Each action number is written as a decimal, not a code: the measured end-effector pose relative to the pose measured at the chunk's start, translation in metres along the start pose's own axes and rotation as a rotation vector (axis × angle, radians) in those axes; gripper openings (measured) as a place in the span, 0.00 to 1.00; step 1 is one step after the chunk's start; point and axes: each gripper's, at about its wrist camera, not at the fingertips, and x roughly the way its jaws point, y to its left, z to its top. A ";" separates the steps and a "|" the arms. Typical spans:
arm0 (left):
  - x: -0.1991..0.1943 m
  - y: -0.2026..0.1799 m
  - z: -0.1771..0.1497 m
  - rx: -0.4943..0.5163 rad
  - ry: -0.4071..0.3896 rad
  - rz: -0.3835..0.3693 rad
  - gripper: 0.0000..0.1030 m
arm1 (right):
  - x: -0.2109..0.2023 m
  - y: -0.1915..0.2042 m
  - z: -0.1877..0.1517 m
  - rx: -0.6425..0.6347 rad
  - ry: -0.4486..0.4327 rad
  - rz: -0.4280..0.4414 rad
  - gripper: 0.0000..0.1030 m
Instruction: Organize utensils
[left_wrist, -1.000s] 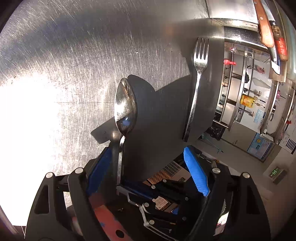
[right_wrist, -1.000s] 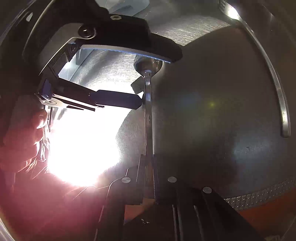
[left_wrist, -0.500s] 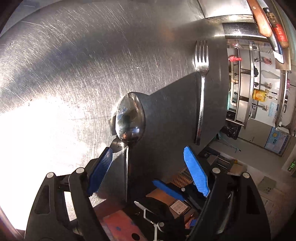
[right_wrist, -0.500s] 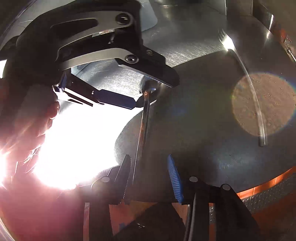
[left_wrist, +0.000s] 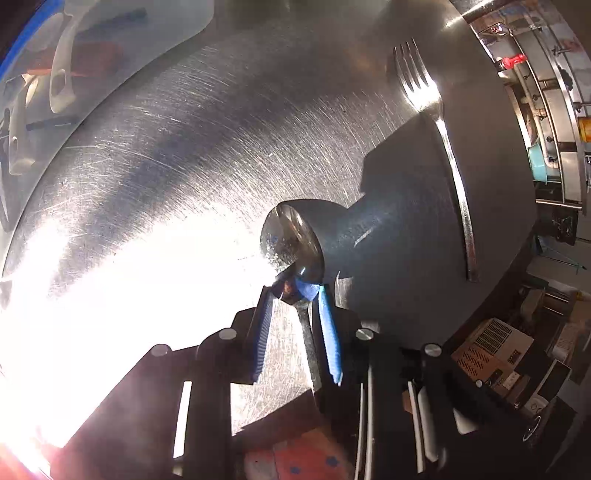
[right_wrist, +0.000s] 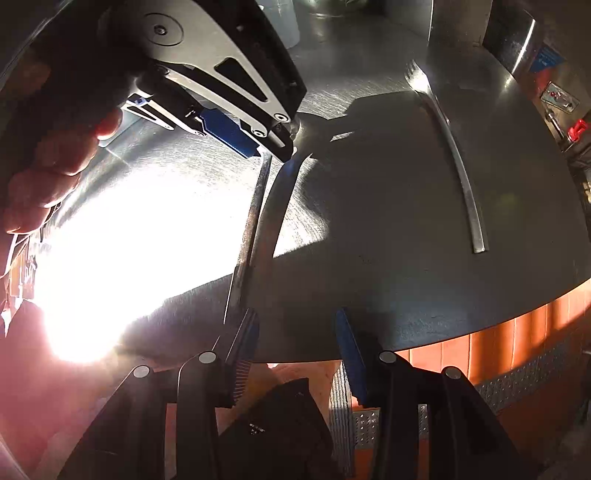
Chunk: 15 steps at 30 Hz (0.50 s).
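A steel spoon (left_wrist: 291, 236) hangs just above the scratched steel table (left_wrist: 184, 155), its bowl facing away from me. My left gripper (left_wrist: 295, 290) is closing its blue pads on the spoon's neck, which sits pinched between them. From the right wrist view the spoon's handle (right_wrist: 251, 221) slants down out of the left gripper (right_wrist: 266, 147), with its shadow beside it. My right gripper (right_wrist: 295, 317) stands open near the table's front edge. The handle's end lies just outside its left pad, and nothing is between the pads. A fork (left_wrist: 436, 129) lies flat to the right.
A clear bin (left_wrist: 122, 44) with white utensils stands at the far left. A person's hand (right_wrist: 55, 166) holds the left gripper. Strong glare washes out the table's left part. Past the table's edge (right_wrist: 480, 328) is an orange floor; shelves (left_wrist: 554, 110) stand at the right.
The right gripper opened, let go of the spoon's handle and drew back. The left gripper shut on the spoon's neck and tilted steeply downward.
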 end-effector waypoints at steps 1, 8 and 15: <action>0.004 0.000 -0.002 -0.008 0.025 -0.013 0.07 | 0.005 0.001 0.001 -0.002 -0.007 -0.005 0.43; -0.001 0.001 -0.007 -0.051 -0.009 -0.018 0.07 | 0.029 0.032 0.007 -0.034 -0.044 0.074 0.43; -0.003 0.014 -0.020 -0.068 0.002 -0.055 0.06 | 0.027 0.028 0.021 -0.059 -0.041 0.106 0.44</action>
